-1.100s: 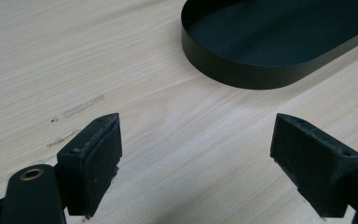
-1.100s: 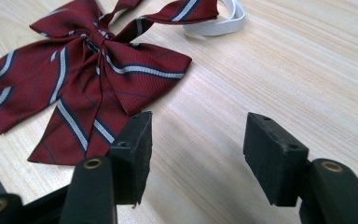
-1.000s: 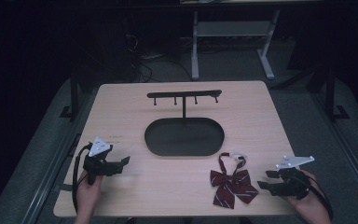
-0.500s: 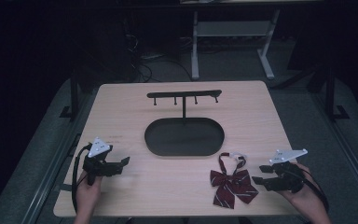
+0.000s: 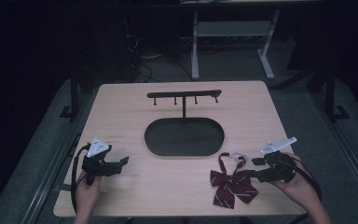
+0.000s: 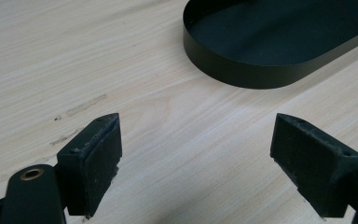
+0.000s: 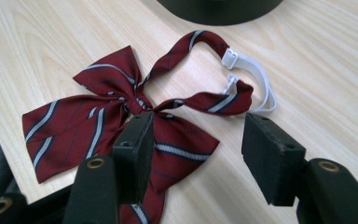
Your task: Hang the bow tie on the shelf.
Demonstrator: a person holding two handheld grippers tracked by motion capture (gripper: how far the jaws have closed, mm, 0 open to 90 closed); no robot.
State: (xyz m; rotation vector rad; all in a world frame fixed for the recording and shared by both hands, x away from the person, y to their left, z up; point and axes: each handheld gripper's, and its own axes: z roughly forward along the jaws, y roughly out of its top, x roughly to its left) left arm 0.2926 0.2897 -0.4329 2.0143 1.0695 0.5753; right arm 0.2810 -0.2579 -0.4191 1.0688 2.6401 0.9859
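Observation:
A dark red bow tie [image 5: 232, 185] with pale stripes and a white elastic neck band [image 7: 256, 79] lies flat near the table's front right. My right gripper [image 5: 255, 169] is open just right of it; in the right gripper view its jaws hang over the bow tie's [image 7: 121, 116] lower wing, one finger [image 7: 135, 154] above the fabric. A black oval tray [image 5: 184, 136] sits mid-table, a black hook stand [image 5: 184, 97] rising from its far side. My left gripper [image 5: 120, 165] is open over bare wood at the front left, the tray's wall [image 6: 261, 77] ahead of it.
The wooden table [image 5: 121, 112] has dark floor around it. A grey frame [image 5: 233, 32] and cables stand beyond the far edge. Faint scuff marks [image 6: 79, 107] show on the wood near the left gripper.
My right gripper has moved a little left, toward the bow tie. The left gripper and the bow tie have stayed put.

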